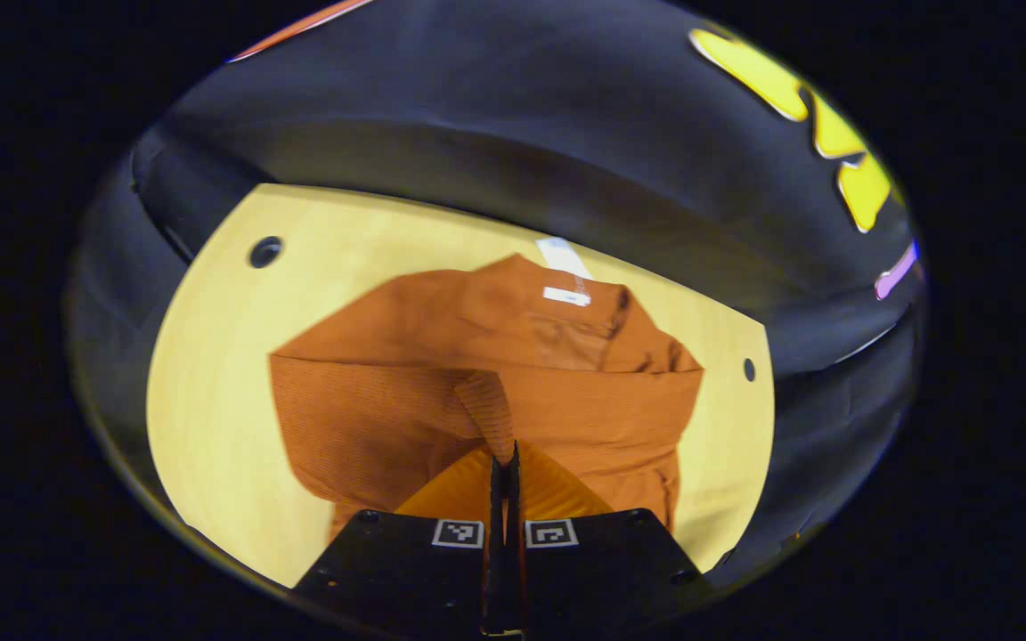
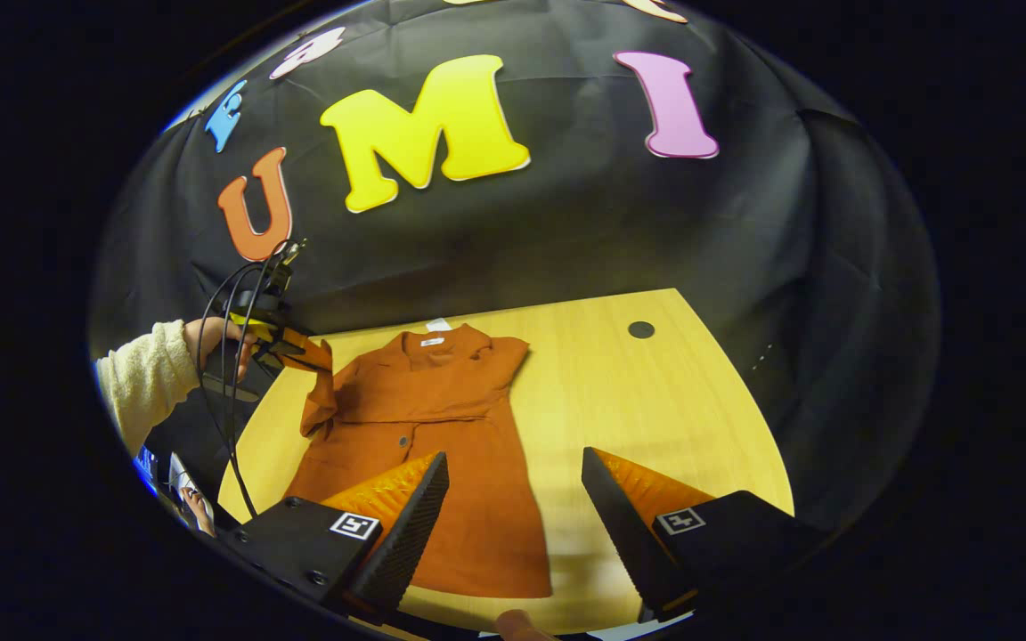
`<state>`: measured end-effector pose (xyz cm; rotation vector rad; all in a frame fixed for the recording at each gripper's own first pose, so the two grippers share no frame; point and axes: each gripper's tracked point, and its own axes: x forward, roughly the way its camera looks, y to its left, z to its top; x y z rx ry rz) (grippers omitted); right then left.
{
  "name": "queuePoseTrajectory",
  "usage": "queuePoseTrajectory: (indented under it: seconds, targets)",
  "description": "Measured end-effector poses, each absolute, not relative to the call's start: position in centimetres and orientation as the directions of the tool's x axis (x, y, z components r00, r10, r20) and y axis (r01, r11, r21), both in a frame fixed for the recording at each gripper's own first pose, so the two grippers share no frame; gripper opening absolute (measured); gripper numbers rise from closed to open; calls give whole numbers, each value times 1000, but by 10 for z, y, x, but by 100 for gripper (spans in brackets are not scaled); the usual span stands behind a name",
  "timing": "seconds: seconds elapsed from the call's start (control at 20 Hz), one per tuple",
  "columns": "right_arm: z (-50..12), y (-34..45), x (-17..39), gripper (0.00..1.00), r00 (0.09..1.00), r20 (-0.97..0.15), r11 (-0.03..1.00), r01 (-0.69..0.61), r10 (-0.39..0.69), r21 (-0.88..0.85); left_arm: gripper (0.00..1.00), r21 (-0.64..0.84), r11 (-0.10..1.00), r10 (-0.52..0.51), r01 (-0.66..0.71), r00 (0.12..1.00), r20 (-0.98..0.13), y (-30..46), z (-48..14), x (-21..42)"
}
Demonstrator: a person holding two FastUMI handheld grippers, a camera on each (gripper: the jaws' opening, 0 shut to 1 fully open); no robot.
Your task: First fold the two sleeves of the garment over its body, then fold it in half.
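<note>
garment [image 2: 442, 418]: ribbed matt cloth | table [image 2: 638, 401]: smooth wood (pale)

The left gripper [image 1: 504, 467] hides the garment's [image 1: 388, 392] near part; its neck label [image 1: 566, 296] is unreadably small.

Recording booth, lab-like setup. Black cloth wall [image 2: 566, 231] rises directly behind pale wooden tabletop [image 2: 620, 401] and wraps both its sides. Round cable holes [image 2: 641, 329] near tabletop's far corners. Black cables [image 2: 232, 392] hang beside tabletop's left edge.
</note>
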<state>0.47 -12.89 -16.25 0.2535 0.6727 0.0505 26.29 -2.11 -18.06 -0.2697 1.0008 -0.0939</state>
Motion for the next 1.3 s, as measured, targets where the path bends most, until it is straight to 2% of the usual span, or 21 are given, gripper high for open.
queuePoseTrajectory:
  seconds: [0.2, 0.25, 0.3, 0.35, 0.4, 0.45, 0.55, 0.6, 0.65, 0.7, 0.75, 0.85, 0.9, 0.95, 1.0, 1.05, 1.15, 1.2, 1.25, 1.3]
  targets:
    - [-165, -169, 0, 93, 781, -621, 973, 85, 69, 215, 3, -238, 968, -245, 81, 514, -822, -118, -192, 286]
    - [-167, -178, -2, 96, 778, -626, 972, 101, 56, 212, 3, -238, 965, -259, 107, 501, -826, -139, -197, 290]
    - [-169, -187, -3, 93, 773, -632, 971, 118, 43, 210, 3, -237, 963, -268, 126, 489, -830, -157, -201, 293]
    - [-171, -195, -6, 96, 769, -639, 970, 133, 30, 206, 3, -229, 963, -269, 142, 474, -839, -174, -206, 295]
    - [-174, -202, -9, 93, 763, -646, 969, 146, 19, 200, 3, -212, 966, -258, 150, 464, -847, -184, -210, 297]
    - [-178, -209, -13, 96, 758, -652, 968, 156, 9, 195, 4, -204, 966, -254, 157, 449, -857, -194, -214, 298]
    - [-184, -221, -20, 96, 745, -667, 968, 175, -9, 182, 5, -195, 969, -243, 153, 432, -869, -209, -215, 300]
    - [-187, -225, -23, 93, 739, -673, 966, 185, -18, 178, 5, -179, 973, -226, 148, 432, -873, -211, -212, 301]
    - [-190, -229, -26, 96, 733, -680, 965, 194, -23, 177, 6, -175, 973, -225, 151, 435, -872, -215, -259, 303]
    - [-191, -231, -28, 93, 729, -684, 963, 203, -26, 180, 6, -177, 972, -228, 155, 435, -871, -220, -232, 301]
    - [-192, -231, -28, 96, 727, -686, 961, 208, -28, 182, 7, -198, 967, -248, 159, 431, -868, -221, -223, 306]
    - [-192, -231, -28, 93, 726, -687, 961, 211, -31, 179, 13, -266, 953, -303, 145, 433, -849, -229, -216, 303]
    - [-192, -231, -27, 93, 727, -686, 962, 209, -31, 177, 25, -315, 939, -342, 135, 436, -833, -236, -211, 302]
    - [-192, -231, -28, 96, 727, -686, 963, 206, -31, 176, 19, -348, 929, -367, 126, 441, -819, -239, -207, 301]
    - [-190, -230, -27, 96, 730, -683, 963, 202, -27, 178, 31, -366, 923, -380, 120, 445, -811, -239, -203, 298]
    - [-188, -228, -27, 96, 733, -680, 964, 200, -26, 178, 50, -371, 922, -381, 114, 452, -807, -237, -200, 297]
    - [-183, -224, -26, 96, 740, -672, 965, 188, -16, 184, 68, -362, 926, -368, 110, 486, -793, -227, -191, 291]
    - [-181, -220, -24, 94, 743, -669, 966, 181, -11, 186, 71, -351, 930, -355, 109, 514, -780, -220, -183, 289]
    - [-180, -214, -23, 93, 747, -664, 967, 172, -3, 189, 100, -347, 931, -351, 113, 541, -764, -213, -177, 284]
    - [-180, -208, -21, 96, 750, -662, 968, 165, 2, 190, 97, -341, 932, -347, 120, 565, -749, -205, -169, 276]
